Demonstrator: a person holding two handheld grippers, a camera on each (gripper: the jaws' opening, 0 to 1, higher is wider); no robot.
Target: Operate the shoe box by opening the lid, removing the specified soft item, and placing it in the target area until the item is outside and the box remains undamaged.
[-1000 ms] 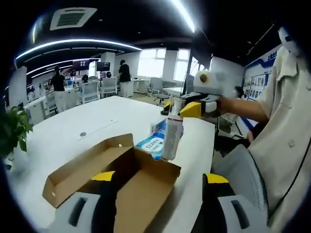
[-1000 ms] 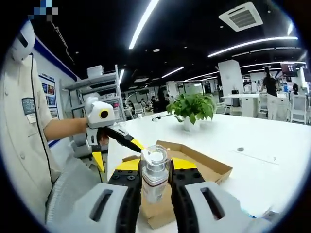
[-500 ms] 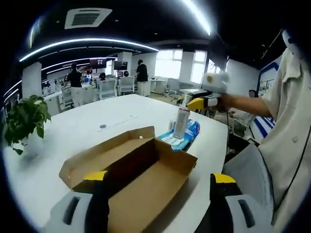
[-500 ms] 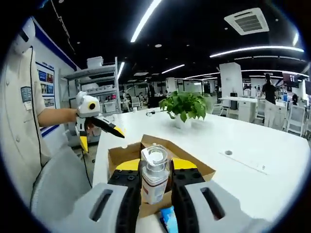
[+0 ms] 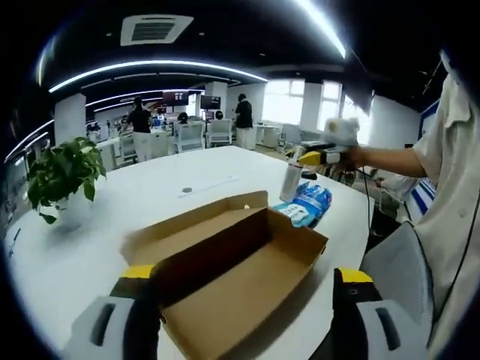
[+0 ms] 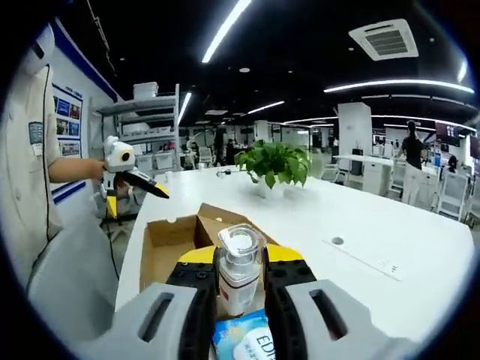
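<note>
An open brown cardboard box (image 5: 225, 277) lies on the white table (image 5: 150, 195), its inside bare. My left gripper (image 5: 246, 304) stands open, its yellow-tipped jaws wide apart over the box's near end. My right gripper (image 6: 240, 279) is shut on a white bottle with a clear cap (image 6: 238, 266), held upright past the box (image 6: 176, 241). In the left gripper view the right gripper (image 5: 330, 146) holds this bottle (image 5: 291, 182) beside a blue soft pack (image 5: 309, 202). The pack (image 6: 244, 341) lies just under the bottle. The left gripper (image 6: 124, 171) shows at far left.
A potted green plant (image 5: 64, 169) stands on the table beyond the box, also seen as the plant (image 6: 274, 161). A person's sleeve and pale shirt (image 5: 450, 217) are at the right. Several people and office chairs stand far behind. The table edge runs close by the pack.
The right gripper has carried the bottle farther from the box, over the blue pack. The two grippers have drawn apart, and the left view now takes in more of the box and the plant.
</note>
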